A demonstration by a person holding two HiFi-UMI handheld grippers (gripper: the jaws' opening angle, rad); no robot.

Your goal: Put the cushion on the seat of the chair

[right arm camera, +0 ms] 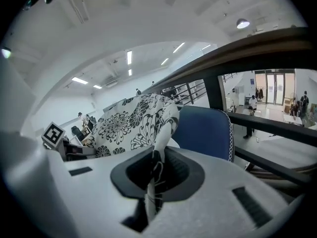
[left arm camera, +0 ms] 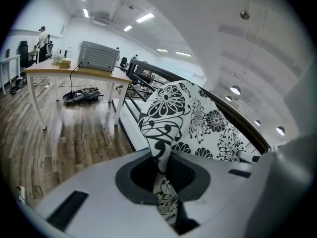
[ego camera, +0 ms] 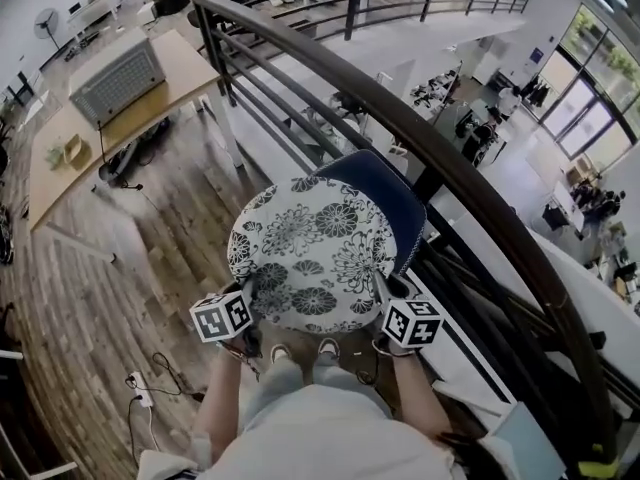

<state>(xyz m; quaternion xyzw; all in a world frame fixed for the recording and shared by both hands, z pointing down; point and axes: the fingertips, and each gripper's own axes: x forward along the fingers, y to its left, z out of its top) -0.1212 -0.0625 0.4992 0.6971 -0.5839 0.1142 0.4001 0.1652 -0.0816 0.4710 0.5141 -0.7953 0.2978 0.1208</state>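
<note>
A round white cushion [ego camera: 312, 255] with a black flower print hangs level in front of me, held by both grippers at its near edge. My left gripper [ego camera: 250, 313] is shut on the cushion's near left rim [left arm camera: 163, 148]. My right gripper [ego camera: 390, 298] is shut on its near right rim [right arm camera: 157, 152]. The blue chair [ego camera: 385, 193] stands under and beyond the cushion, which hides its seat. The chair's blue back [right arm camera: 204, 131] shows just behind the cushion in the right gripper view.
A dark curved railing [ego camera: 440, 148] runs right behind the chair, with a drop to a lower floor beyond. A wooden table [ego camera: 170, 78] with a grey box stands at the upper left. Cables and a power strip [ego camera: 142, 388] lie on the wood floor.
</note>
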